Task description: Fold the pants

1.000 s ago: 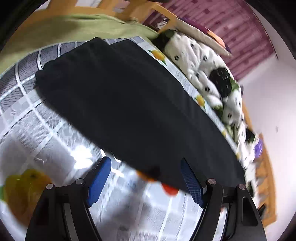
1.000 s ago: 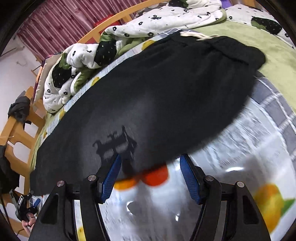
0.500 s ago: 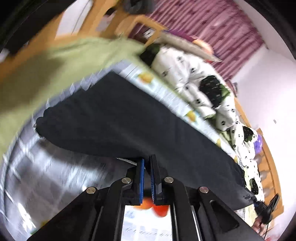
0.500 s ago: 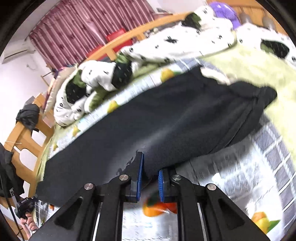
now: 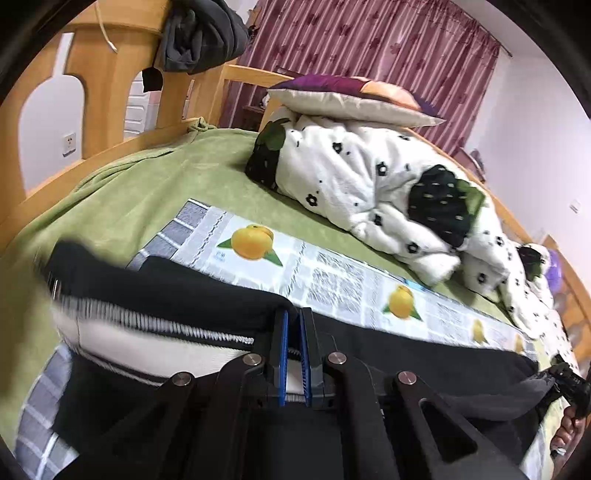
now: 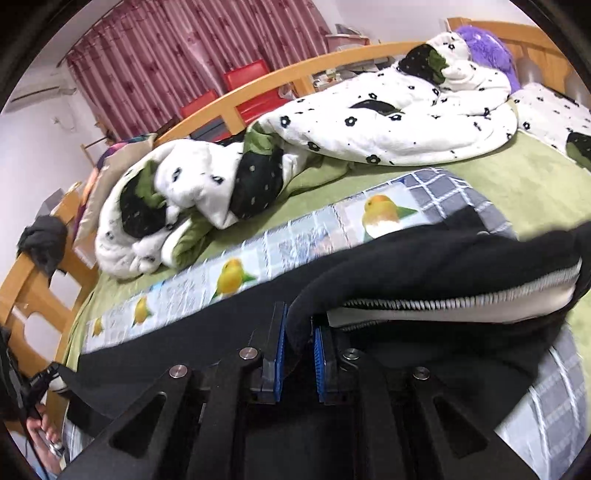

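Around me: a wooden bed frame (image 5: 110, 74), maroon curtains (image 5: 369, 48), pale walls (image 5: 535, 122), a rumpled flowered quilt (image 6: 369, 122) and 2 red chairs (image 6: 251, 85) behind.

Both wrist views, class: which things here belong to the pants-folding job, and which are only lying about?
Belong to the job:
black pants, lifted at one edge
left gripper, shut on the pants
right gripper, shut on the pants
fruit-print mat under the pants

Lying about:
white flowered quilt
pillow
green blanket
dark garment on the bed frame
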